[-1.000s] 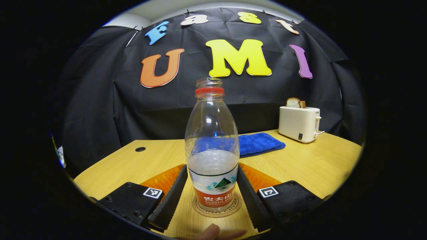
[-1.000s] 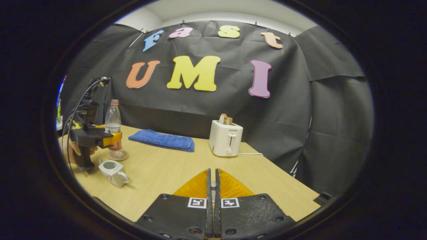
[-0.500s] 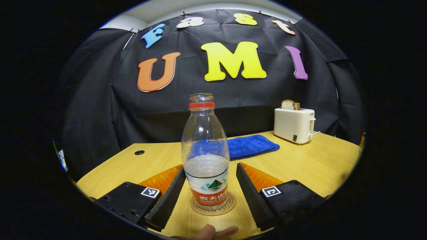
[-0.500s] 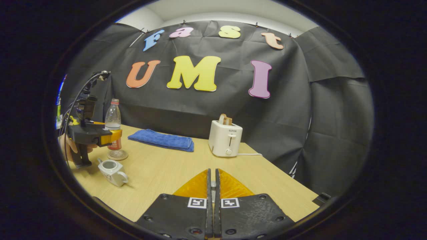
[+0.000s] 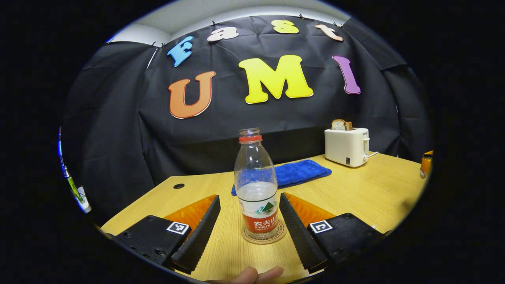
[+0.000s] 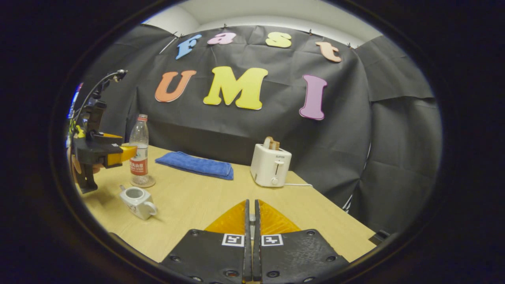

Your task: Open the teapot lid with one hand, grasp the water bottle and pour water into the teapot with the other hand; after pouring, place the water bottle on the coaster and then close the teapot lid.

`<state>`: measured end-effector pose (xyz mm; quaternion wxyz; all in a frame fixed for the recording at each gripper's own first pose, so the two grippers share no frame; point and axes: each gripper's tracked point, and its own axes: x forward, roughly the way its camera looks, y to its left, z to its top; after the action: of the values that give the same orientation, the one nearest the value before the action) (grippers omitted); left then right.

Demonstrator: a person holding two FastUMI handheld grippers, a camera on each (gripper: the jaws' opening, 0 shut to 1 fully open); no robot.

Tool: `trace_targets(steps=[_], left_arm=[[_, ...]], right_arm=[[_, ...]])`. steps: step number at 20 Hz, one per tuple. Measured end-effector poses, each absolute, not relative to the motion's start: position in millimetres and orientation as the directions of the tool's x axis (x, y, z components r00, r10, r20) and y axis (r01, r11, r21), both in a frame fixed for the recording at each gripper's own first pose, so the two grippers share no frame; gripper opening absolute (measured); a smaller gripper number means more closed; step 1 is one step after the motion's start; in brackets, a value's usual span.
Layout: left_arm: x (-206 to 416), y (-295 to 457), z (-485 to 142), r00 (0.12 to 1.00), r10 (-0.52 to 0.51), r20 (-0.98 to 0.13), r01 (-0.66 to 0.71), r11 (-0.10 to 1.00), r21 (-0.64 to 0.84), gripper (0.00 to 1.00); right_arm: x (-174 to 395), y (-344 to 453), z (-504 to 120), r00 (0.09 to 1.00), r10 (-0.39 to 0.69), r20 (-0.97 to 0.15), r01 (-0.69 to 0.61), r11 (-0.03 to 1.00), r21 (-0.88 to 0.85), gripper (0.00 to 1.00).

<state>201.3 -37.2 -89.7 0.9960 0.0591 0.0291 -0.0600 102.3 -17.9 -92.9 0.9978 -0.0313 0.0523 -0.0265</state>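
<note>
One water bottle (image 5: 257,185) stands upright on a round coaster (image 5: 264,238) on the wooden desk (image 5: 367,193), uncapped and partly filled. The left gripper (image 5: 249,225) sits just before it with its fingers spread wide, one on each side of the bottle's base and neither touching it; a fingertip (image 5: 252,275) of the person's hand shows at the near desk edge. From the right gripper view, one small white teapot (image 6: 137,202) sits lidless near the left edge of the desk, just in front of the coaster. Behind the bottle lies one folded blue towel (image 5: 298,172) along the back edge, and one white toaster (image 6: 270,165) with bread in its slot stands toward the back right corner, its cord trailing along the desk. The right gripper (image 6: 251,221) hangs over the near right part of the desk with its fingers pressed together on nothing I can see. The middle of the desk between teapot and toaster lies open.
</note>
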Motion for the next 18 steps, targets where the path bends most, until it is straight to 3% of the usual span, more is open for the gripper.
trace_targets(steps=[12, 18], left_arm=[[82.6, -0.9, -76.7, 0.996, -0.084, -0.040, 0.087, 0.994, 0.068, 0.94], [63.3, 8.8, -70.8, 0.998, -0.053, -0.036, 0.053, 0.999, 0.000, 0.94]], right_arm=[[90.1, 41.6, -99.4, 0.989, 0.049, -0.140, -0.057, 0.997, -0.055, 0.01], [95.8, 99.4, -83.6, 0.977, 0.173, -0.123, -0.178, 0.984, -0.029, 0.01]])
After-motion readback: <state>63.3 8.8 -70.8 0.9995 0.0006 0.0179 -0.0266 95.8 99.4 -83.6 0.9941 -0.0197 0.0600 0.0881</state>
